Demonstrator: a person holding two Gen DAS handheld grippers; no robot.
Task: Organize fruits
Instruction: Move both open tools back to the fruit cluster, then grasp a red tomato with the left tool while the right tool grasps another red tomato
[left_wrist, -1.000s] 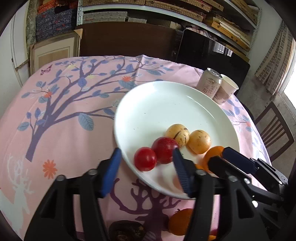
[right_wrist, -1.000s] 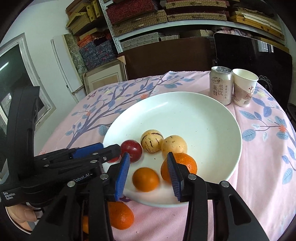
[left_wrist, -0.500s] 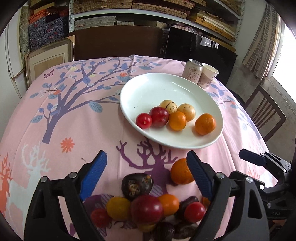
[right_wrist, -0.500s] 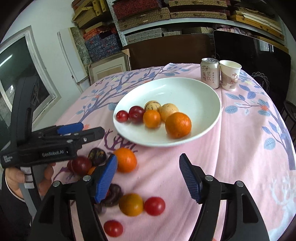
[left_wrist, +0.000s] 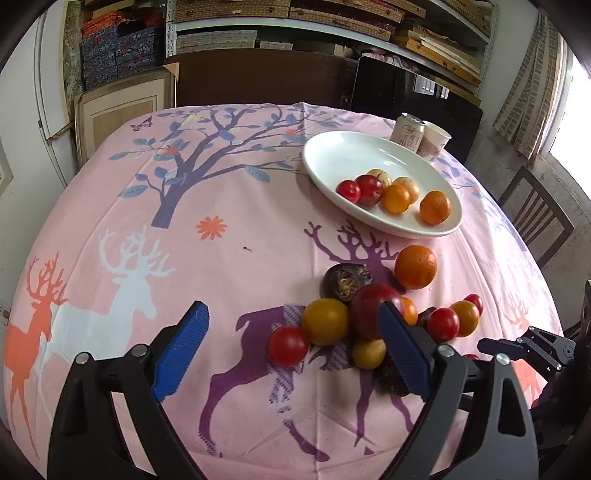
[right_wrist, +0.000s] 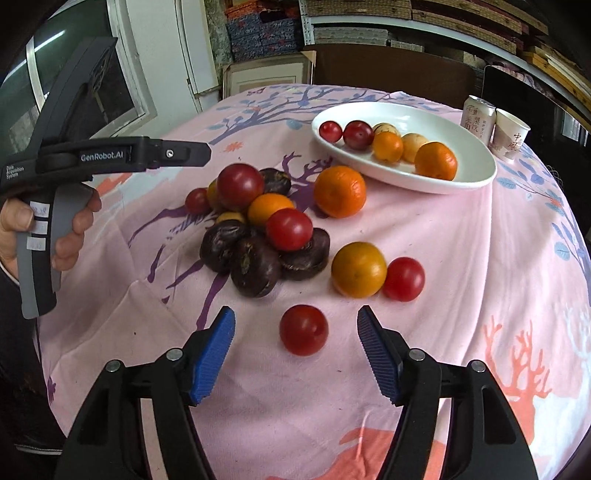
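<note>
Your right gripper is closing around the lone red tomato nearest you, untouched, your left gripper opening empty; pinch off-centre and it may roll away from the far plate.

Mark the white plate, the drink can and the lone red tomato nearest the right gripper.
White oval plate (right_wrist: 476, 173): right wrist view, bare near rim.
Pale metal drink can (right_wrist: 477, 117): right wrist view, printed side.
Lone round red tomato (right_wrist: 303, 329): right wrist view, centre of skin.
</note>
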